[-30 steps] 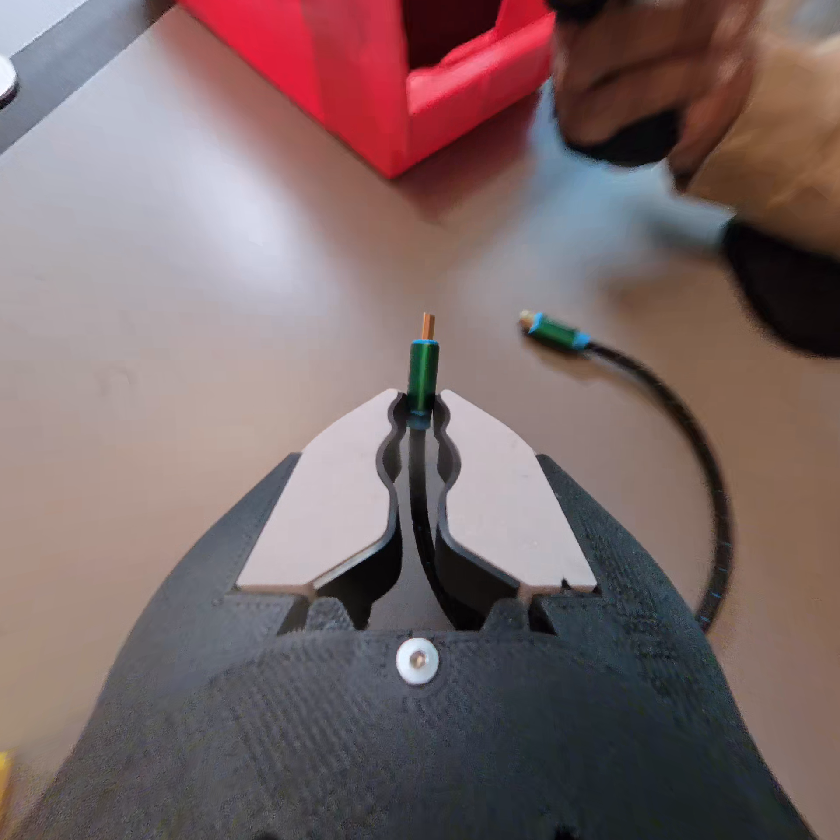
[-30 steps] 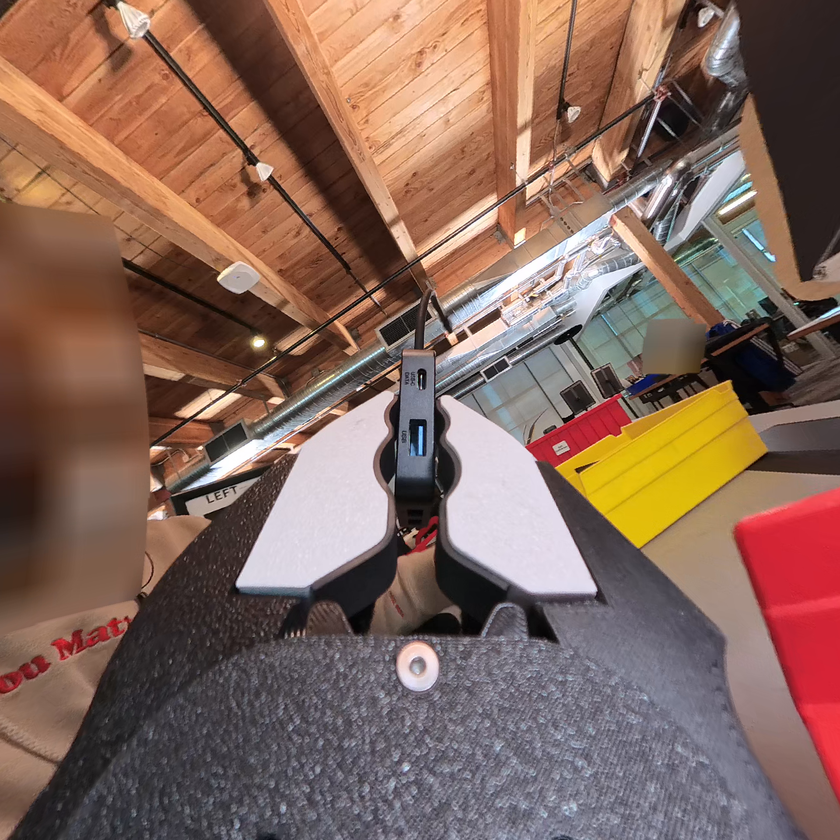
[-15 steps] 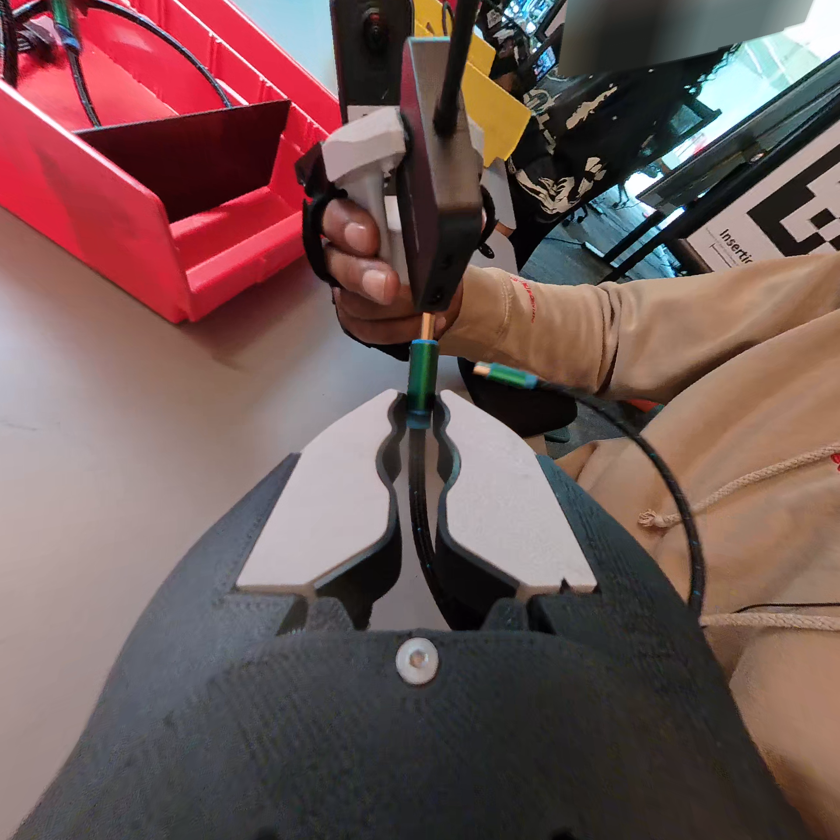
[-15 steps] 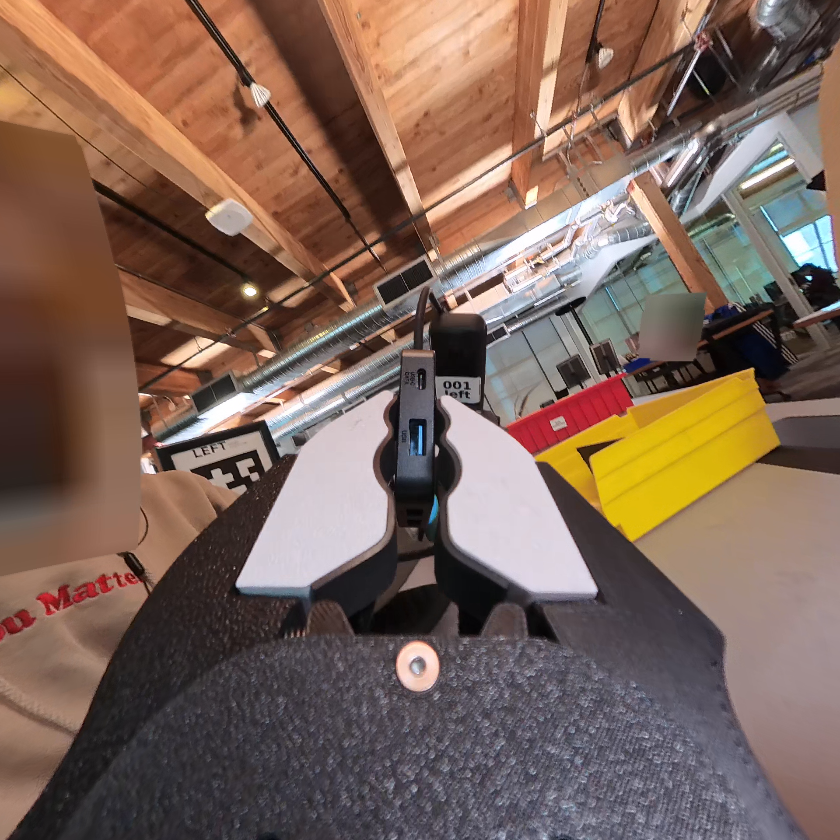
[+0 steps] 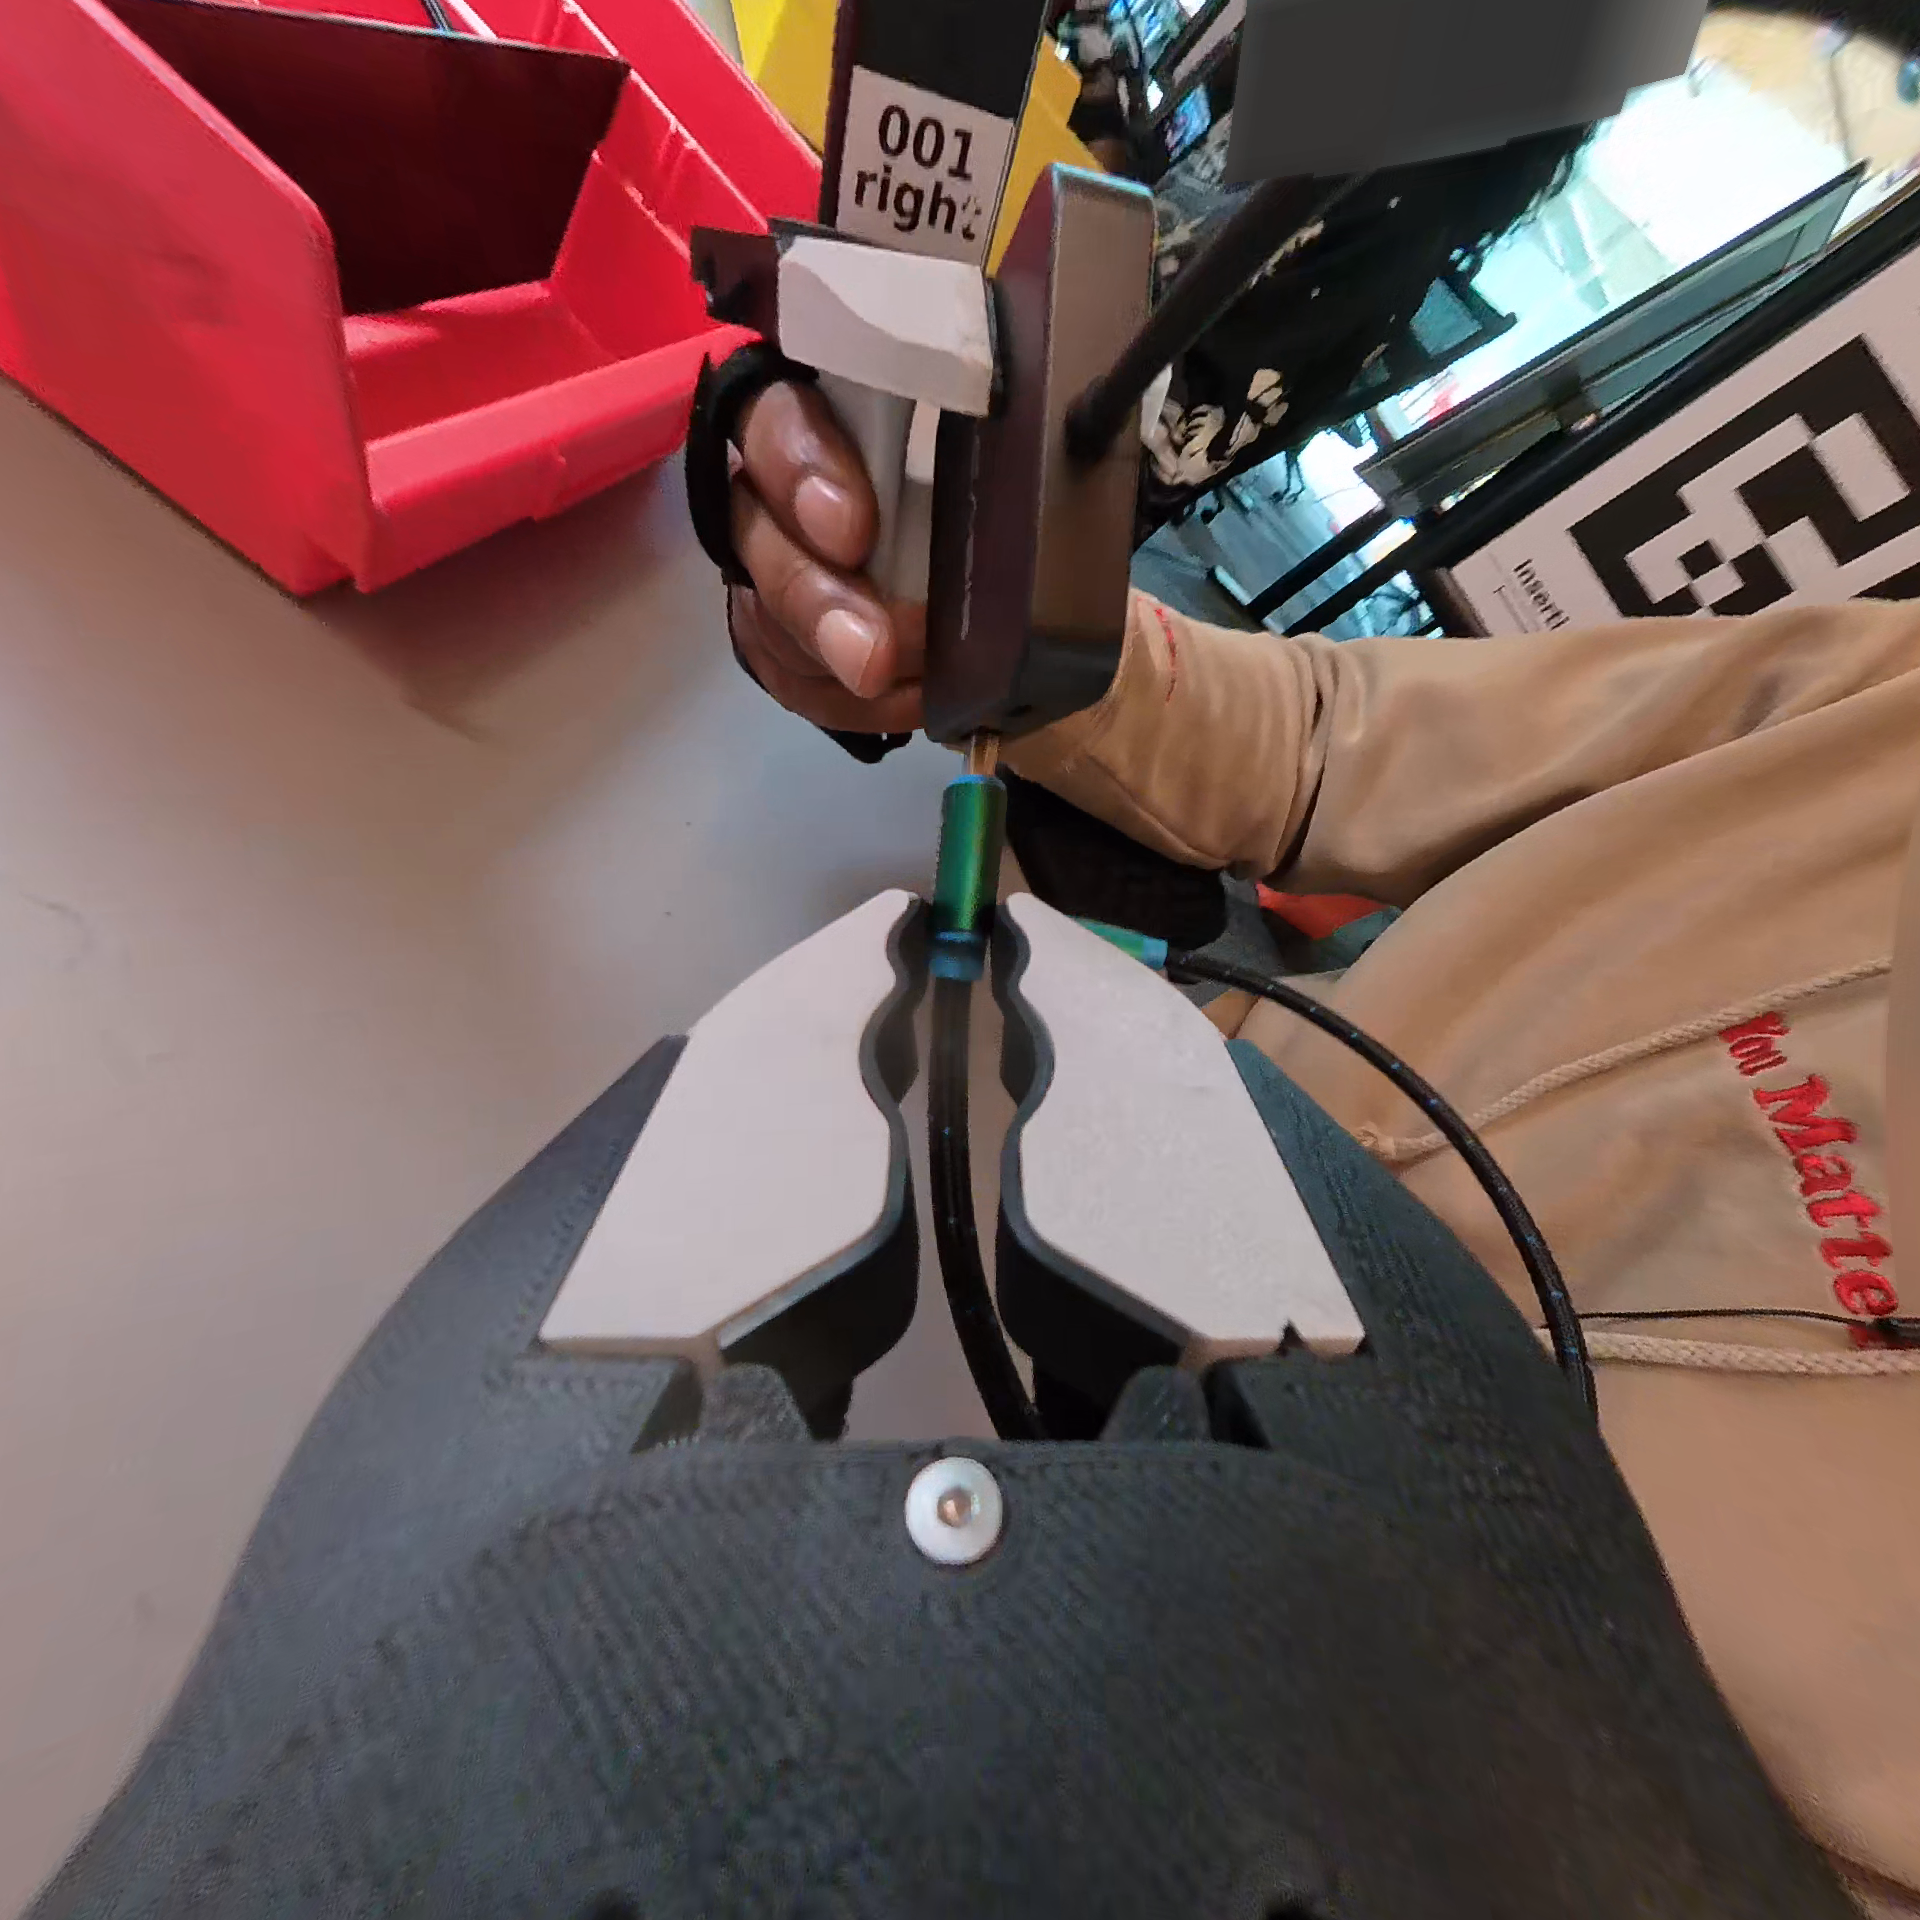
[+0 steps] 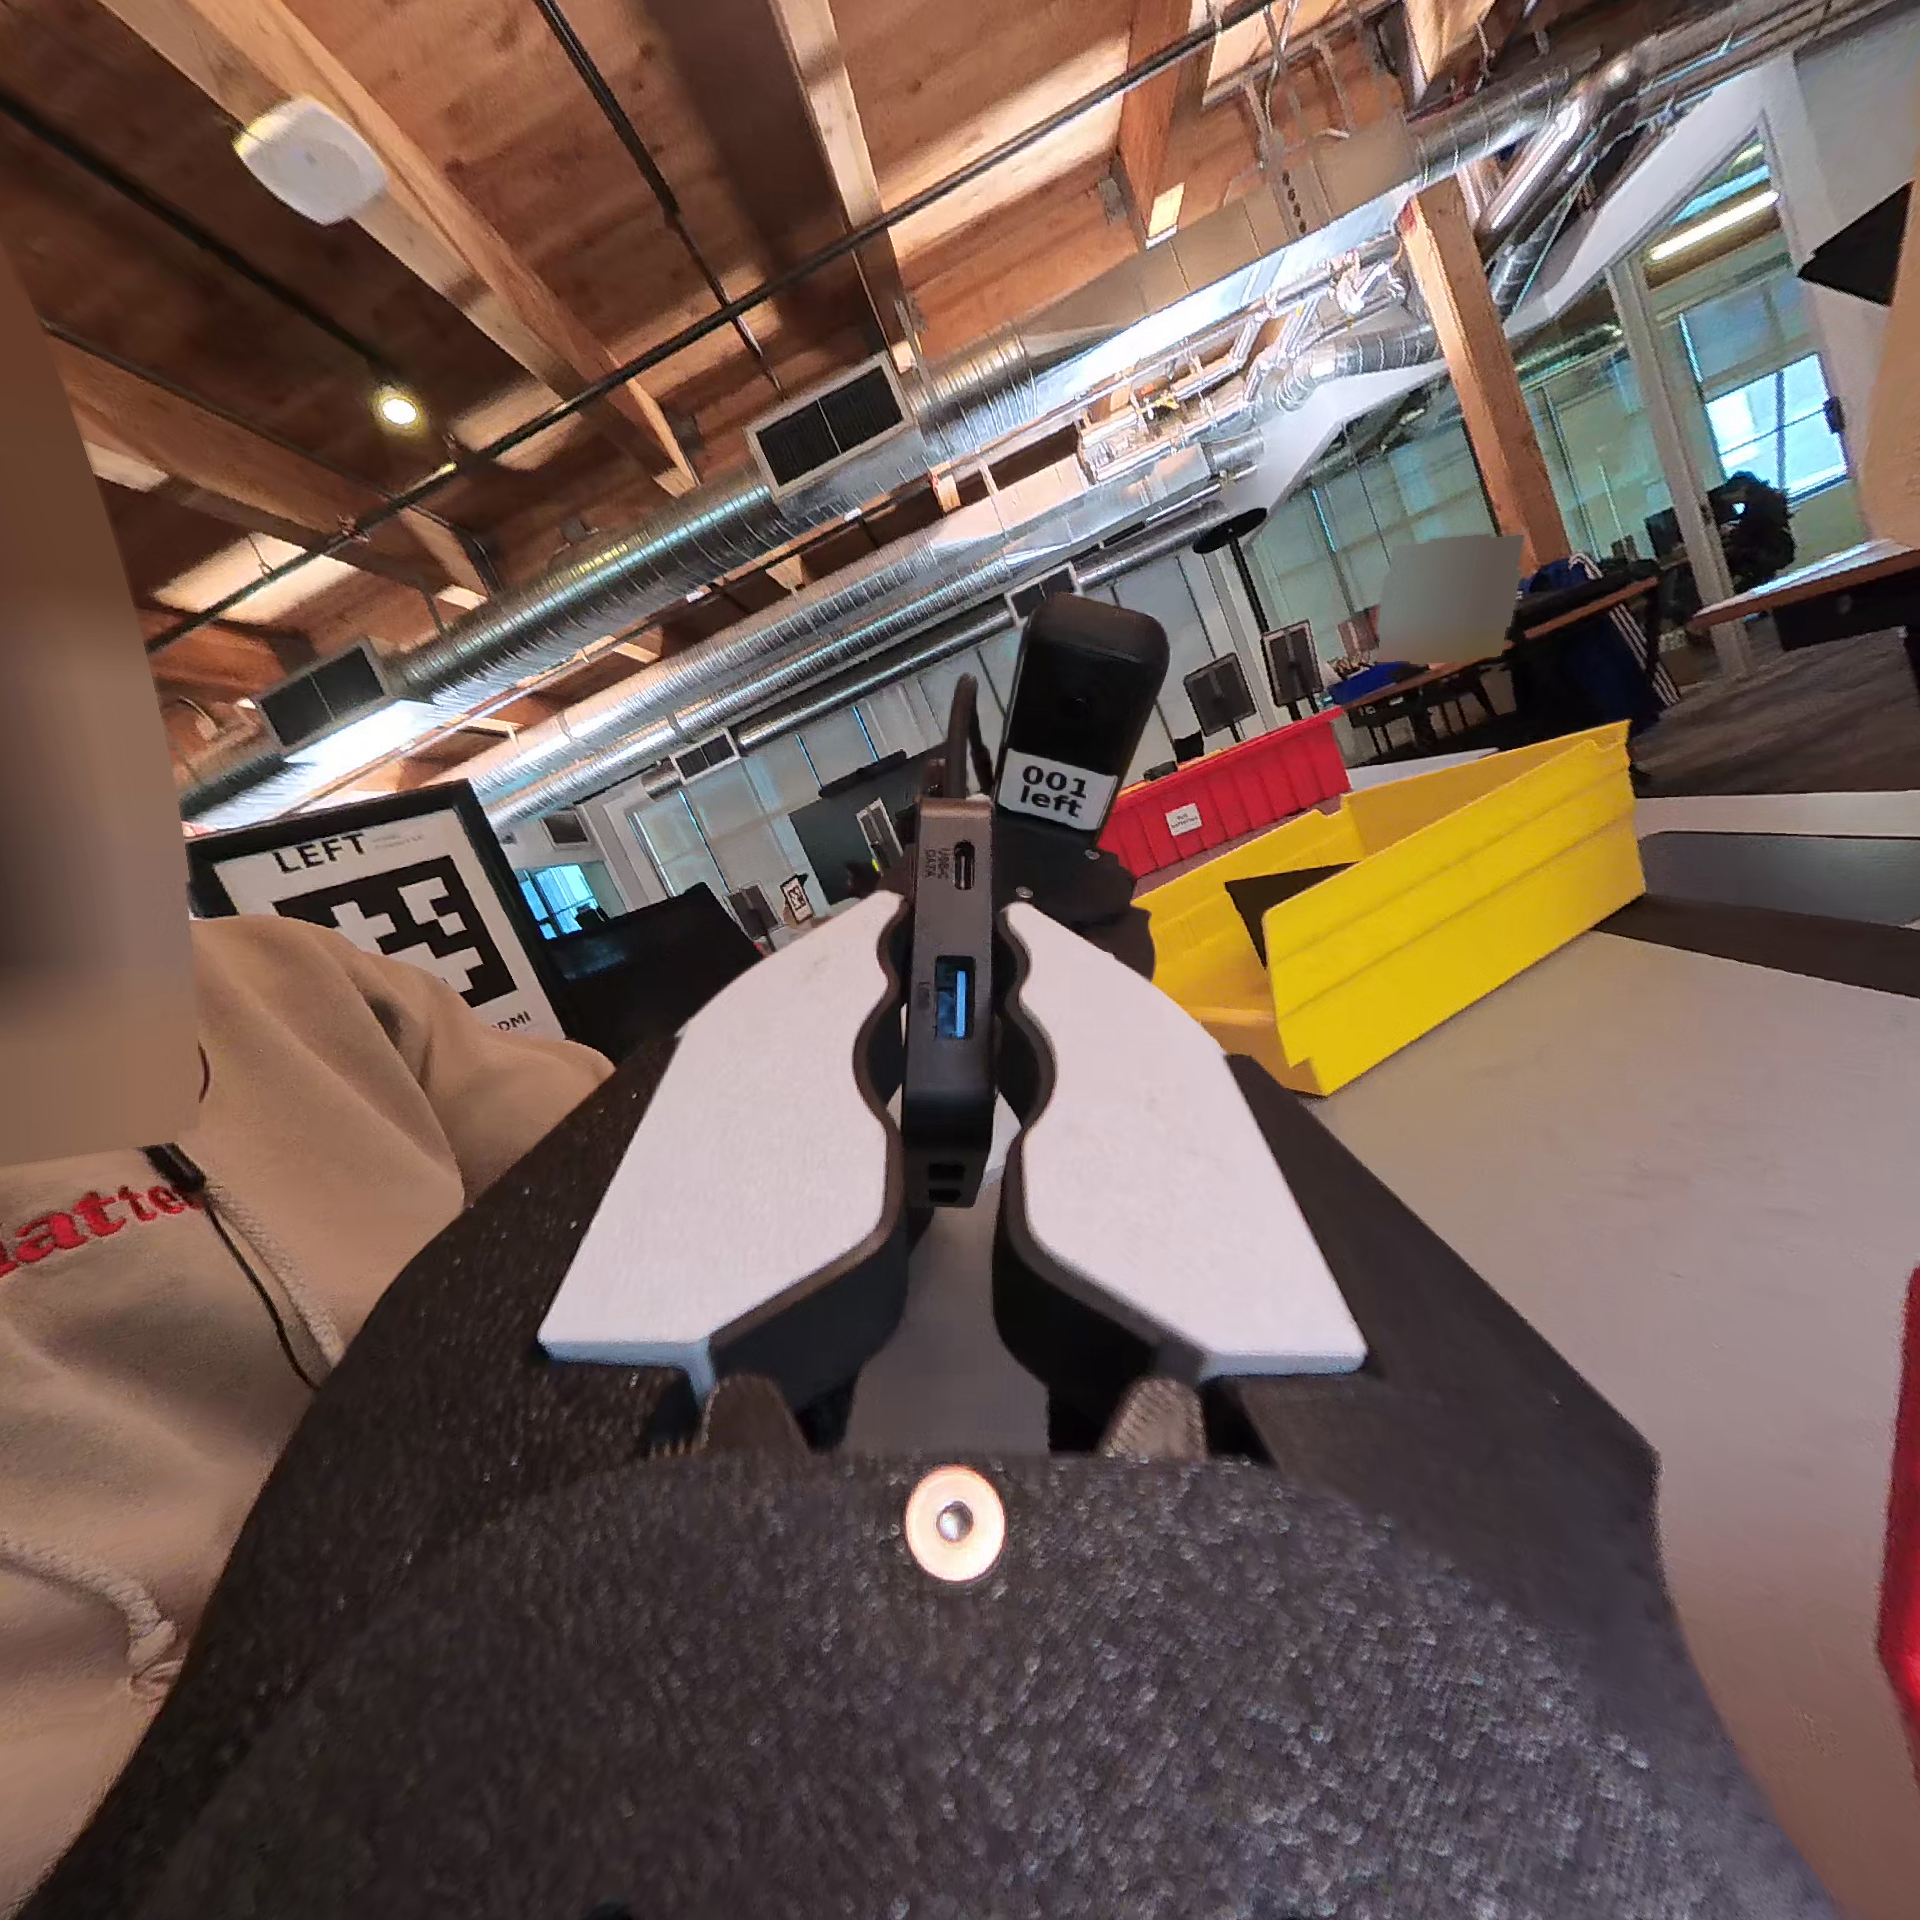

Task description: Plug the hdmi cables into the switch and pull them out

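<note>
grey tabletop, red bin, timber ceiling

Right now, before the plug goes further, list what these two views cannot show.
- Left wrist view: how deep the gold tip of the green HDMI plug sits in the switch; the port faces away.
- Left wrist view: the second green plug, mostly behind the left hand-held gripper.
- Right wrist view: the plug itself, hidden behind the switch held in the right hand-held gripper.
- Both views: mosaic patches cover people's heads.
</note>
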{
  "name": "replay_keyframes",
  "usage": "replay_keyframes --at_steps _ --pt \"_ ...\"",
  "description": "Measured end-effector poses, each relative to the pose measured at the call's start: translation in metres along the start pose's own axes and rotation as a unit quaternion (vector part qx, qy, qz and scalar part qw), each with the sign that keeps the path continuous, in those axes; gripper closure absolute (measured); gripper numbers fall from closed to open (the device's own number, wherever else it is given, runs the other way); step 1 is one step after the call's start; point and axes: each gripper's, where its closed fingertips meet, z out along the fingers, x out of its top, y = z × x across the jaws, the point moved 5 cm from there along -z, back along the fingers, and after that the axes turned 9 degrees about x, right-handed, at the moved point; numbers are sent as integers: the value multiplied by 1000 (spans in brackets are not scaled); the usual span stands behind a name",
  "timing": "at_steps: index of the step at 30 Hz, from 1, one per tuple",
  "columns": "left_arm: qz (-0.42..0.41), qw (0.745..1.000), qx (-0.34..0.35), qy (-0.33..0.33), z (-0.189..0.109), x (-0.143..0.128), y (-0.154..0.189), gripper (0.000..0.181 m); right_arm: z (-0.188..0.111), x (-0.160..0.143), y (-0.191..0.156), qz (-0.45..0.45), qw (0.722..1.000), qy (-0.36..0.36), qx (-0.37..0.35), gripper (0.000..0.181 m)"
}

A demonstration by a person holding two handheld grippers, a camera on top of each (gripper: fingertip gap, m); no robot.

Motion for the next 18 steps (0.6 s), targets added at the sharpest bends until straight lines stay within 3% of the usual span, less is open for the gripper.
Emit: replay_keyframes --at_steps 13,18 --pt "-67 990 -45 111 -10 16 -6 169 -4 11 3 0 995 89 -35 168" --pt "-88 986 -64 125 -9 16 -7 169 -5 12 5 5 991 122 -50 168"
